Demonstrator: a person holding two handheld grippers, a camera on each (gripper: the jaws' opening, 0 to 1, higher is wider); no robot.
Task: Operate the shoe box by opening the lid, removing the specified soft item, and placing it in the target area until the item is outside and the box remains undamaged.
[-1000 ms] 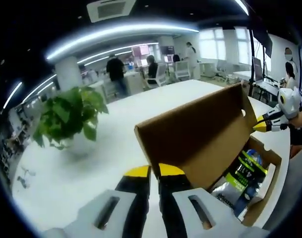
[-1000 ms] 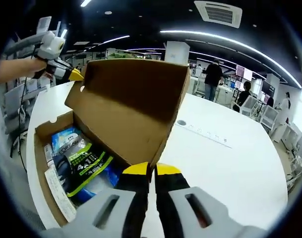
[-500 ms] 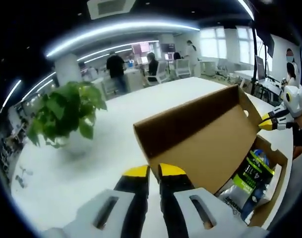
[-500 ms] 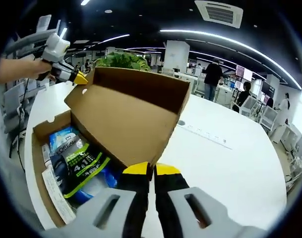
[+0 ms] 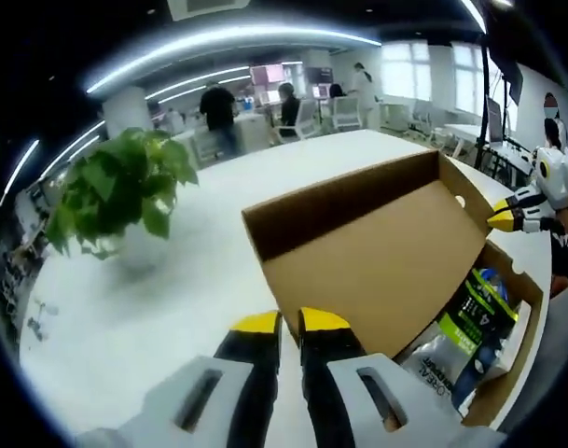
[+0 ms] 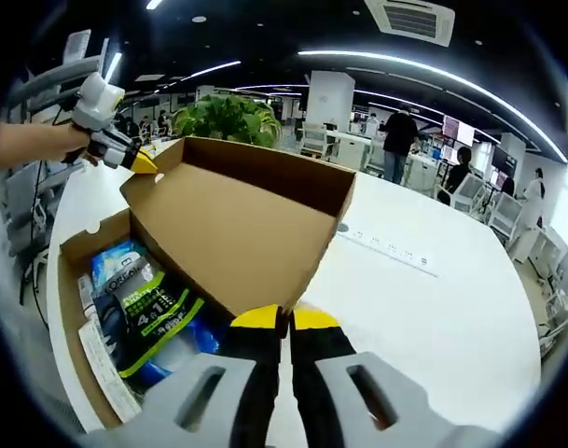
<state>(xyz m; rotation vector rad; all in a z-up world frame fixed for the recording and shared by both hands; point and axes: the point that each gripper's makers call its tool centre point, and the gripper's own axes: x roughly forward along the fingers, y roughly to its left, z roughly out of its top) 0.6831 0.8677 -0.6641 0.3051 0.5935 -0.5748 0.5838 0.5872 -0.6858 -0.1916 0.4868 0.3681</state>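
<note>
Both grippers pinch corners of the brown cardboard lid (image 6: 237, 229): the right gripper (image 6: 284, 319) holds one corner with its yellow tips closed on it, the left gripper (image 5: 288, 323) the other. The lid leans back. The box (image 6: 74, 257) sits open on the smooth white table (image 6: 433, 317), with shiny soft packs (image 6: 148, 303) inside. A leafy plant (image 5: 116, 196) stands farther off.

Leafy potted plant (image 5: 120, 196) on white table (image 5: 172, 308), people at desks behind
</note>
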